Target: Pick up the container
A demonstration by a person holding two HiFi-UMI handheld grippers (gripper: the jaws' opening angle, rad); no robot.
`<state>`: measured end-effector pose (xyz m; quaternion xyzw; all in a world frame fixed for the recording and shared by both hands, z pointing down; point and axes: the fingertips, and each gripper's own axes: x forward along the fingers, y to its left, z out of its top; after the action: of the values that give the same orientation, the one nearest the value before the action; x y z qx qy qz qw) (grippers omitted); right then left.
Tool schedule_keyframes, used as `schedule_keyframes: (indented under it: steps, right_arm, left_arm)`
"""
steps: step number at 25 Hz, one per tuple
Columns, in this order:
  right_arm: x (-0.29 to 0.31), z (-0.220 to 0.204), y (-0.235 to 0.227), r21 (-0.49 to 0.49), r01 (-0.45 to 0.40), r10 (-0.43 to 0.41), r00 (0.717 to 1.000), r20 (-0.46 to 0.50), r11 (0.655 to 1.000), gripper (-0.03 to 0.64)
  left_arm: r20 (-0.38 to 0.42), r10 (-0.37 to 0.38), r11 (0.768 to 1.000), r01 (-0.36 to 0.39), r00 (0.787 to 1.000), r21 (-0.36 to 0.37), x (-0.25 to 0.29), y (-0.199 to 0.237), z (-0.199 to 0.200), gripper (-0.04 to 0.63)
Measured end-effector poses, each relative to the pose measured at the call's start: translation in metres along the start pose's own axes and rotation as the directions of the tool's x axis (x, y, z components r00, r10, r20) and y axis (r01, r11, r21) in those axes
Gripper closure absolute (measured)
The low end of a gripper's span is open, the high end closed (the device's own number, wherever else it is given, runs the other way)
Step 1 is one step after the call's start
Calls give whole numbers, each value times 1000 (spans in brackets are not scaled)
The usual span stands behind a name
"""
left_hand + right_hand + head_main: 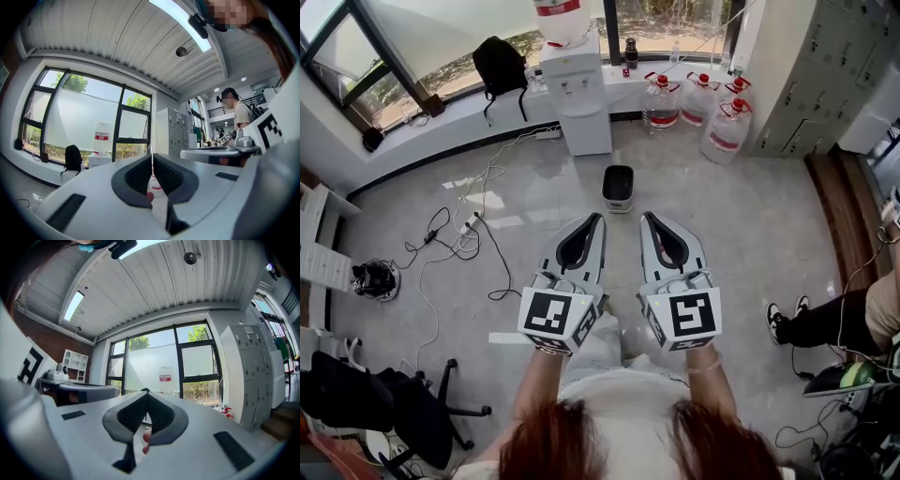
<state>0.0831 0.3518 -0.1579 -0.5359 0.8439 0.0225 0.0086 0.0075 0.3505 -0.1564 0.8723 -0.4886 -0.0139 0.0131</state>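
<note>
The left gripper [597, 219] & right gripper [648, 218] are both closed, jaws together w/ nothing between them, side by side above the floor [750, 216]. The container [619, 187] stands on the floor ahead of them, near the water dispenser [577, 98], untouched.

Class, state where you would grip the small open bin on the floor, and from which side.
Probably the near rim of the bin, coming from above: it stands upright with its top open, so one jaw can drop inside the wall and one outside.
</note>
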Motion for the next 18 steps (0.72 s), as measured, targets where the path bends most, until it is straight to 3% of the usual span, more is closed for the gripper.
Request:
schedule_keyframes:
  steps: [11,18]
  right_arm:
    - [101,-10,-10,-24,64,-65,997,-42,998,594]
    - [158,-16,-1,-60,86,-88,995,-44,995,594]
  left_arm:
    - [-9,-27,999,27,1000,-34,56,94,4,574]
    - [-31,-71,997,70,997,-16,82,148,-6,574]
